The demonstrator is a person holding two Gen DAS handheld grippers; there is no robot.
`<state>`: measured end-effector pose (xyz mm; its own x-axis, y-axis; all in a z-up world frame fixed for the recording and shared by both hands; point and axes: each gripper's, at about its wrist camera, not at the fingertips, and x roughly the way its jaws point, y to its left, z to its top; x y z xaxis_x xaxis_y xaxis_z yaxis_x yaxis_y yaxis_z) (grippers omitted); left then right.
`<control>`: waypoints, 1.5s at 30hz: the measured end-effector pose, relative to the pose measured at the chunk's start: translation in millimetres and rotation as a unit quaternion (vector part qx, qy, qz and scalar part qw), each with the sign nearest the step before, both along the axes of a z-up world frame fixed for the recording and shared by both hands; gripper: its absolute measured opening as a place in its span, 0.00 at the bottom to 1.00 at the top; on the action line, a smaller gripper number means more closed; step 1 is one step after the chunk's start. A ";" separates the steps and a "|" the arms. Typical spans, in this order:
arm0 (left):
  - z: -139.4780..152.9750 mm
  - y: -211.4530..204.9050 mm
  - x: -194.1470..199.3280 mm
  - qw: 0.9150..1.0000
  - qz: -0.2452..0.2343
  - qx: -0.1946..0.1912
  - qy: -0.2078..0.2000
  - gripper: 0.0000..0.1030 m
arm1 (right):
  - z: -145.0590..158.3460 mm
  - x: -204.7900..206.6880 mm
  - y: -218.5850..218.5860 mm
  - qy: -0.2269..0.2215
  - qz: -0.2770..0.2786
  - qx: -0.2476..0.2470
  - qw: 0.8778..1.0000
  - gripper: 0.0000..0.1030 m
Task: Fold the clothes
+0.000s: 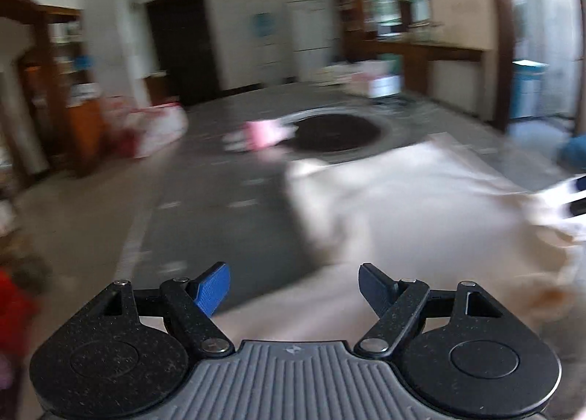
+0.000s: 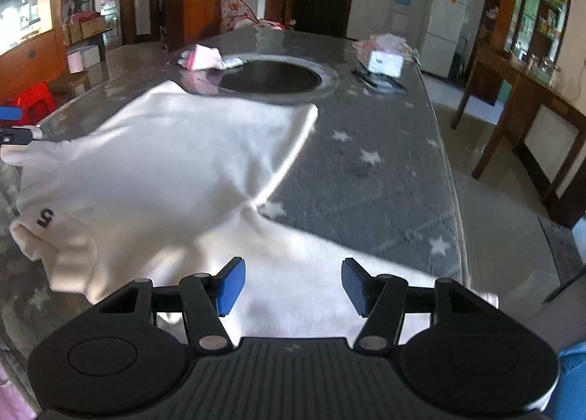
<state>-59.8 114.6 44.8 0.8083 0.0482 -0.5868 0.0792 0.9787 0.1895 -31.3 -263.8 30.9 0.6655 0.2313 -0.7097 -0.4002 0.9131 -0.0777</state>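
Through the left wrist camera everything is smeared with motion. The left gripper [image 1: 294, 286] hangs with its blue pads spread wide, pinching nothing, above the near edge of the grey star-patterned table [image 1: 219, 200]. The white sweatshirt [image 1: 403, 207] lies to its right on the table, its outline blurred. Farther along sit a pink-and-white folded bundle [image 1: 262, 134] and the dark round inset [image 1: 337, 132] in the table's middle.

The right wrist camera is sharper. The right gripper [image 2: 293, 286] also stands spread, empty, just over the sweatshirt [image 2: 164, 163] — the cloth is spread flat across the near left part of the table [image 2: 384, 170], a dark "5" [image 2: 44, 218] on it near the left edge. A white box [image 2: 384, 62] rests by the far right edge.
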 end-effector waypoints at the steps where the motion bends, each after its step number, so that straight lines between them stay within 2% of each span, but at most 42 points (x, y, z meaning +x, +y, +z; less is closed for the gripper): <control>1: -3.3 8.9 4.6 1.000 0.021 0.014 0.005 0.77 | 2.9 1.0 3.8 -0.002 0.006 0.001 1.000 0.58; 4: -14.8 28.0 16.3 0.998 0.052 0.023 0.024 0.76 | 9.3 4.5 19.5 -0.007 0.030 -0.001 1.000 0.58; 6: -21.7 38.2 23.5 0.997 0.066 0.023 0.039 0.71 | 12.0 7.4 33.5 -0.008 0.049 -0.004 0.999 0.58; 9: -27.8 53.2 31.9 0.995 0.079 0.012 0.061 0.51 | 14.0 9.1 56.2 -0.010 0.081 -0.006 0.997 0.58; 11: -26.0 63.9 33.4 0.994 0.088 -0.008 0.062 0.28 | 14.7 9.3 71.6 -0.010 0.103 -0.007 0.995 0.58; 13: -19.1 77.6 27.5 0.993 0.094 -0.042 0.049 0.14 | 13.8 9.1 86.7 -0.010 0.123 -0.009 0.992 0.58; 14: -13.8 85.1 23.1 0.993 0.094 -0.068 0.031 0.10 | 12.7 9.0 93.2 -0.009 0.132 -0.010 0.991 0.58; 16: -4.4 96.7 11.3 0.990 0.098 -0.101 -0.005 0.08 | 10.3 8.8 105.0 -0.006 0.148 -0.012 0.989 0.58; 19: 0.7 113.8 -4.6 0.983 0.114 -0.134 -0.046 0.08 | 5.8 8.3 115.7 0.000 0.164 -0.016 0.986 0.58; 21: -7.3 125.0 -7.0 0.981 0.136 -0.138 -0.029 0.11 | 2.7 7.9 122.8 0.005 0.174 -0.019 0.984 0.58; 25: -26.6 140.9 -11.6 0.977 0.167 -0.128 0.032 0.09 | -2.4 7.3 132.4 0.012 0.189 -0.027 0.982 0.58; 30: -23.6 151.0 -28.3 0.975 0.167 -0.141 0.033 0.11 | -2.2 8.1 134.3 0.015 0.193 -0.031 0.980 0.58; 31: -20.7 152.2 -27.1 0.974 0.168 -0.148 0.034 0.15 | -2.3 8.7 135.0 0.015 0.193 -0.032 0.980 0.58; 33: -14.9 150.2 -21.5 0.974 0.166 -0.150 0.026 0.31 | -2.0 8.8 135.4 0.015 0.194 -0.031 0.980 0.58; 34: -11.9 148.5 -20.9 0.975 0.167 -0.144 0.021 0.48 | -2.0 8.3 135.9 0.015 0.194 -0.031 0.980 0.58; 35: -9.6 148.7 -19.0 0.975 0.169 -0.143 0.016 0.58 | -1.9 7.8 136.5 0.014 0.195 -0.031 0.980 0.58; 38: -4.7 152.3 -10.5 0.973 0.170 -0.153 0.006 0.60 | -2.6 6.6 138.1 0.015 0.197 -0.030 0.980 0.58; 41: -6.5 158.9 4.5 0.970 0.168 -0.175 0.020 0.60 | -2.5 5.6 139.5 0.014 0.199 -0.029 0.979 0.58; 45: -7.9 160.3 19.0 0.971 0.138 -0.191 0.041 0.62 | -1.5 4.6 141.6 0.012 0.201 -0.026 0.979 0.58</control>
